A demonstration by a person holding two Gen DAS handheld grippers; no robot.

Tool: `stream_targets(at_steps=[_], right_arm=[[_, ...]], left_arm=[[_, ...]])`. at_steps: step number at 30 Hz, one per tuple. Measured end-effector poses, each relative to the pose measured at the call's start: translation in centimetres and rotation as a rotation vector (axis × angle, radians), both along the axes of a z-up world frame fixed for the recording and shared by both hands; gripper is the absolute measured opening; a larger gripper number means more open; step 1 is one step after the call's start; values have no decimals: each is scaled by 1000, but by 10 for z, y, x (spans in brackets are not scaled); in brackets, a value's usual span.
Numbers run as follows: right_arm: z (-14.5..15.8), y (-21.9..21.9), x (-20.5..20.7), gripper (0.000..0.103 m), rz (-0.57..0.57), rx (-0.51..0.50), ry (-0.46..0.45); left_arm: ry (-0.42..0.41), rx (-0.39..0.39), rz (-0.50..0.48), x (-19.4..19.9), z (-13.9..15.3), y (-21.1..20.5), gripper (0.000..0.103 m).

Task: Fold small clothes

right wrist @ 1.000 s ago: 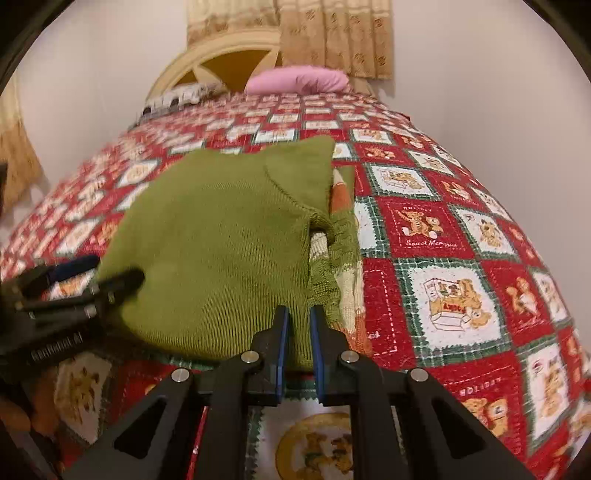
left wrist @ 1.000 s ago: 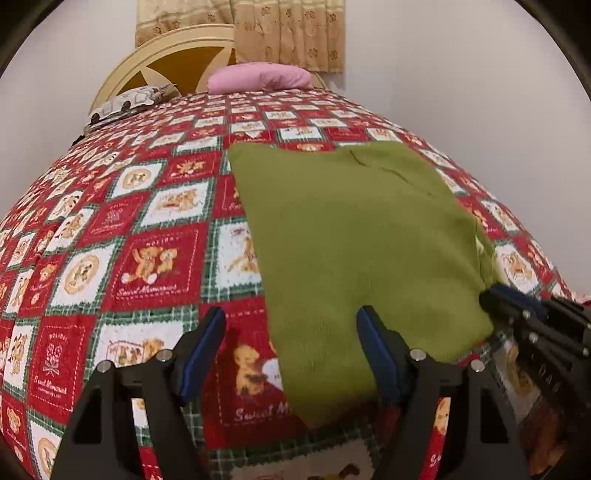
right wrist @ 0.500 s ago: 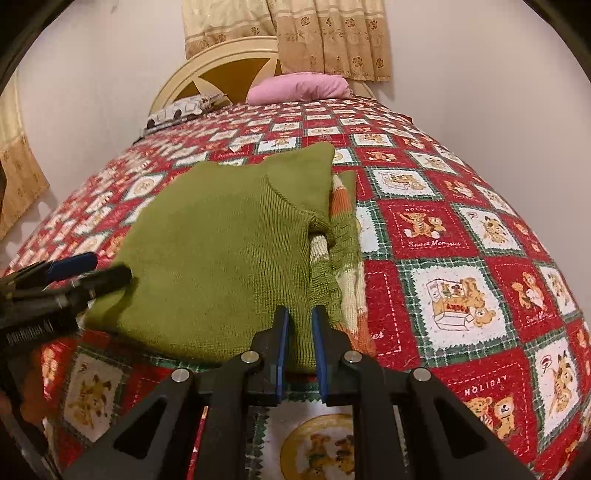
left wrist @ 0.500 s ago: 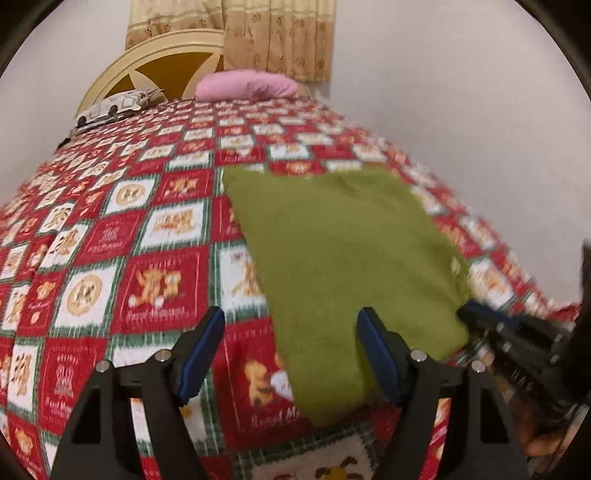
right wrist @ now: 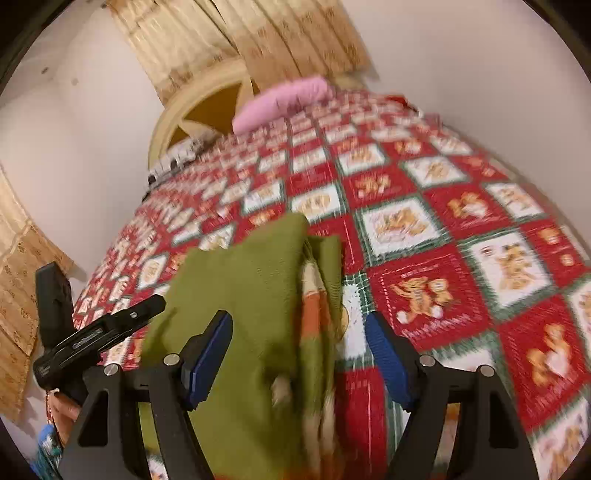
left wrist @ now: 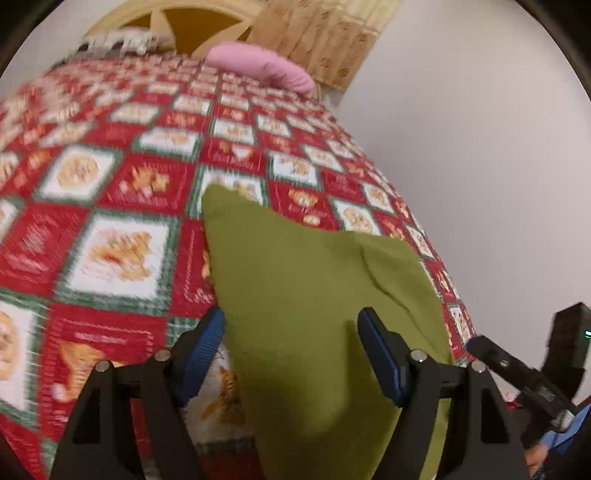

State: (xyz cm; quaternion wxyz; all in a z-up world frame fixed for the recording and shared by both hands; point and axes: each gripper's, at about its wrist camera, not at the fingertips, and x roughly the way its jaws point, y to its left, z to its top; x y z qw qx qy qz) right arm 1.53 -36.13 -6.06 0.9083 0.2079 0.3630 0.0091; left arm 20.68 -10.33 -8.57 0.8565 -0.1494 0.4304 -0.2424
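A small olive-green knit sweater (left wrist: 317, 295) lies folded on the red patchwork bedspread (left wrist: 122, 192), its striped orange and cream inner layer showing at the right edge in the right wrist view (right wrist: 314, 314). My left gripper (left wrist: 295, 350) is open, its blue pads over the sweater's near left part. My right gripper (right wrist: 301, 354) is open, jaws wide over the sweater's (right wrist: 251, 295) near right edge. Each gripper shows at the side of the other's view. Both views are blurred.
A pink pillow (left wrist: 266, 68) and a cream headboard (right wrist: 199, 114) are at the far end of the bed. A white wall (left wrist: 480, 166) runs along the bed's right side. A patterned curtain (right wrist: 240, 33) hangs behind.
My right gripper has opened, letting go of the sweater's near edge. Both grippers have swung and tilted, closer over the sweater. The left gripper stays open.
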Motion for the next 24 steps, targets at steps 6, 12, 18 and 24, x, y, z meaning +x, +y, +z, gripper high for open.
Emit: stream_targets(at_steps=[6,12,18,24], right_arm=[[-41,-4,34,75,60,94,58],[-41,4,38,76,106,65,37],[-41,18,50,48,171,15,48],[-29,41,44,34,138,-127,45]], left_arm=[[34,-99,-33,2,-26,6,81],[6,-107,-47,0,-26,6,82],[-1,-123,-68,2,-26,2,68],[-27,-92,-70,0,-22,-3,47]])
